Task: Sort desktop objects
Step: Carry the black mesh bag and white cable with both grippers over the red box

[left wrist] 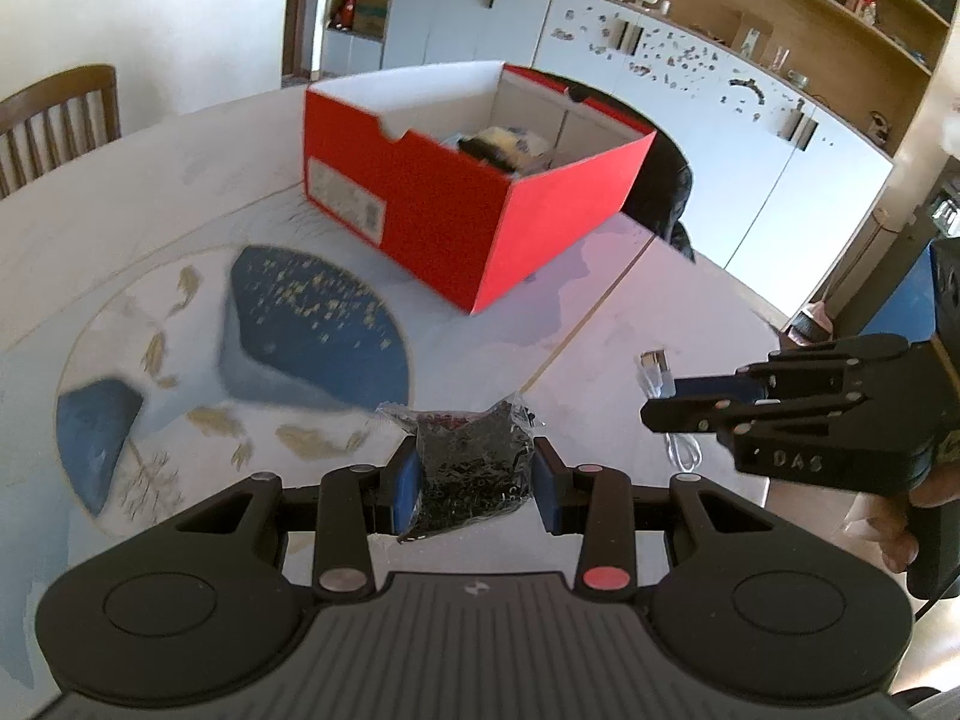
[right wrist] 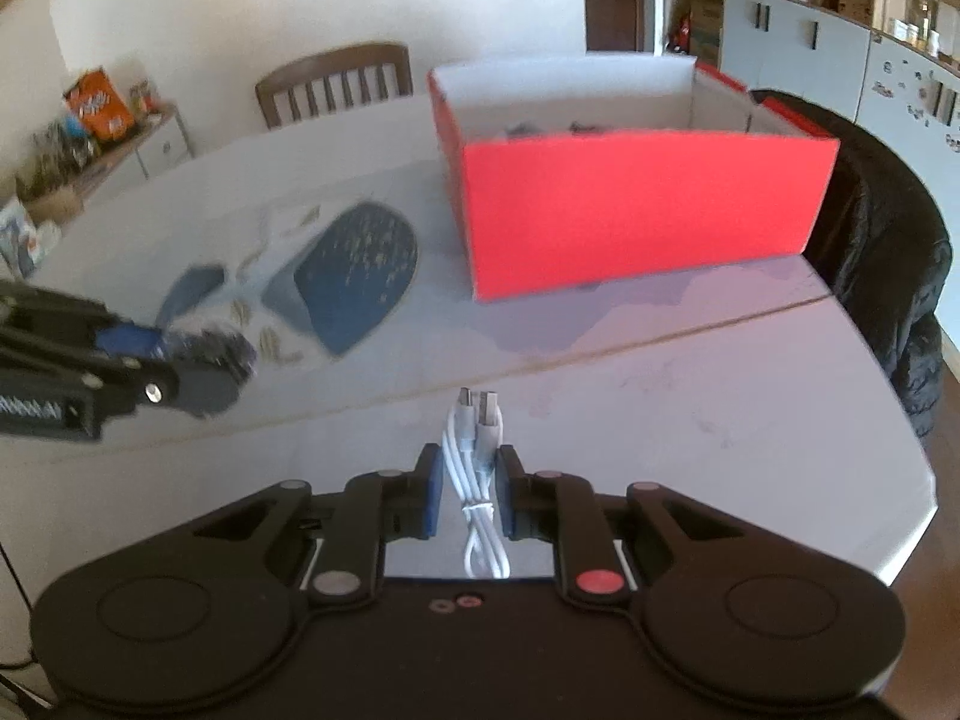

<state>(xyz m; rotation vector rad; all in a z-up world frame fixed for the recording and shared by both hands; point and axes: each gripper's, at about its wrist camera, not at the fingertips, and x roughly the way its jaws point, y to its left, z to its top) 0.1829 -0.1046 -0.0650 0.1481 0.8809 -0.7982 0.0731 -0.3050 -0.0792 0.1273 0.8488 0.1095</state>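
In the left wrist view my left gripper (left wrist: 474, 471) is shut on a clear plastic bag of small black pieces (left wrist: 471, 468), held above the table. My right gripper (right wrist: 470, 489) is shut on a bundled white USB cable (right wrist: 477, 468), whose plugs stick out past the fingertips. The same cable (left wrist: 657, 375) and right gripper (left wrist: 666, 402) show at the right of the left wrist view. An open red shoebox (left wrist: 456, 204) stands on the table beyond both grippers, with some items inside (left wrist: 510, 147). The box (right wrist: 636, 204) fills the upper middle of the right wrist view.
The white table (left wrist: 600, 324) carries a round blue and gold painted pattern (left wrist: 312, 312). A wooden chair (right wrist: 336, 84) stands at the far side. A black jacket (right wrist: 894, 264) hangs on a chair behind the box. White cabinets (left wrist: 690, 138) line the back wall.
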